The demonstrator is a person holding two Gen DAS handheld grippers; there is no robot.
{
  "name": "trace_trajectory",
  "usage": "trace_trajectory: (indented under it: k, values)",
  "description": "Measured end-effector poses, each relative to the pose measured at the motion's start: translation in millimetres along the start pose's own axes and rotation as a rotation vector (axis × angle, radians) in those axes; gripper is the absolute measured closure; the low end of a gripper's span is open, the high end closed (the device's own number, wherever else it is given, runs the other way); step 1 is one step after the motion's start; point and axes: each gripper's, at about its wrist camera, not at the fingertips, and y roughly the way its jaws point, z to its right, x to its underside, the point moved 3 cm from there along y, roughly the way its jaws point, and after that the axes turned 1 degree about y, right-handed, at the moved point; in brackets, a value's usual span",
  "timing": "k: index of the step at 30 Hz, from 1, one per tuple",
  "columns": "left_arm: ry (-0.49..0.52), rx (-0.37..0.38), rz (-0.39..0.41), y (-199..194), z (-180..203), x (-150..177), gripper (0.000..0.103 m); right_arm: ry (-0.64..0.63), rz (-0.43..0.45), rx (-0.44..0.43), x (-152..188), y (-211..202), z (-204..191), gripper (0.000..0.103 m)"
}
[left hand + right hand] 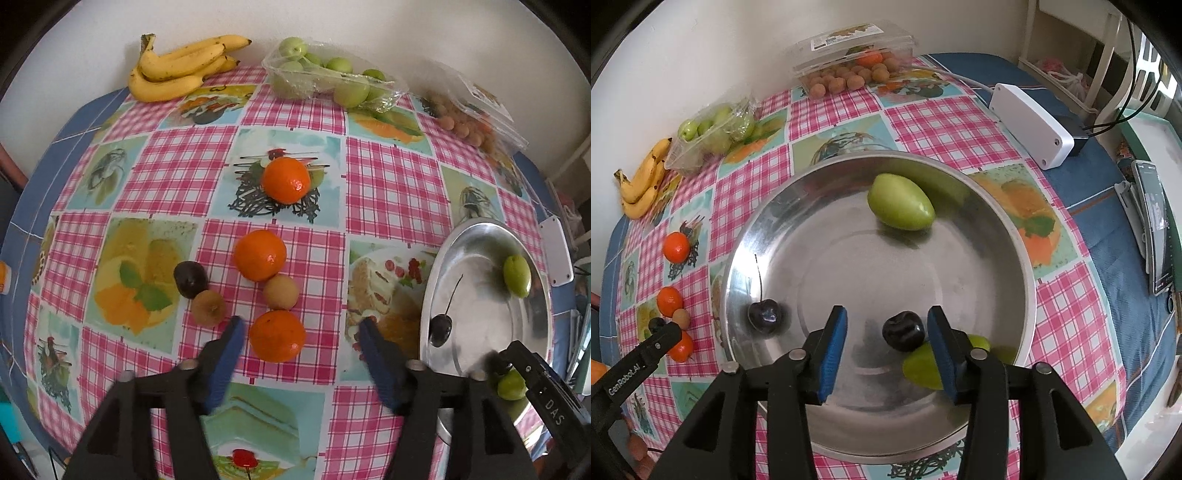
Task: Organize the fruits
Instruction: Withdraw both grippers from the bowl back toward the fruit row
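My left gripper (301, 326) is open over the checked tablecloth, with the nearest orange (277, 335) between its blue fingers. Two more oranges (259, 254) (285, 180) lie beyond, with a dark fruit (190, 278) and two small brown fruits (208, 307) (280, 291). My right gripper (886, 321) is open above the steel plate (979, 266); a dark cherry (904, 330) lies loose between its fingers. The plate also holds a stemmed cherry (764, 314) and two green fruits (900, 206) (921, 367).
Bananas (177, 68), a clear tray of green fruits (328, 75) and a clear box of small brown fruits (855, 61) stand along the wall. A white box with a cable (1030, 123) and a phone (1156, 225) lie right of the plate.
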Motion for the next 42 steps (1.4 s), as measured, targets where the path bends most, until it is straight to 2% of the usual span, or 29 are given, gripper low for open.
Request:
trace_trajectory:
  k: [2,9,12,19,21,23,34,42]
  values:
    - [-0.001,-0.010,-0.006,1,-1,1,0.021,-0.002,-0.003,0.012,0,2,1,0.038]
    - [-0.013,-0.040,-0.012,5,-6,1,0.010,-0.010,-0.007,0.021,0,4,1,0.023]
    - [-0.016,-0.054,-0.007,6,-8,1,0.001,-0.012,-0.011,0.021,1,5,1,0.022]
    - [-0.019,-0.070,-0.002,8,-11,1,0.000,-0.007,-0.016,0.020,1,8,2,0.020]
    - [-0.021,-0.075,0.002,8,-13,1,0.000,-0.006,-0.008,0.009,1,7,1,0.005]
    - [-0.024,-0.077,0.005,7,-14,1,0.000,-0.013,0.008,0.005,0,5,-1,0.001]
    - [-0.015,-0.093,-0.008,10,-15,2,0.000,-0.016,0.019,0.005,0,5,-3,0.001]
    - [-0.020,-0.050,-0.020,10,-17,2,0.000,0.013,0.001,-0.017,3,7,-5,0.001]
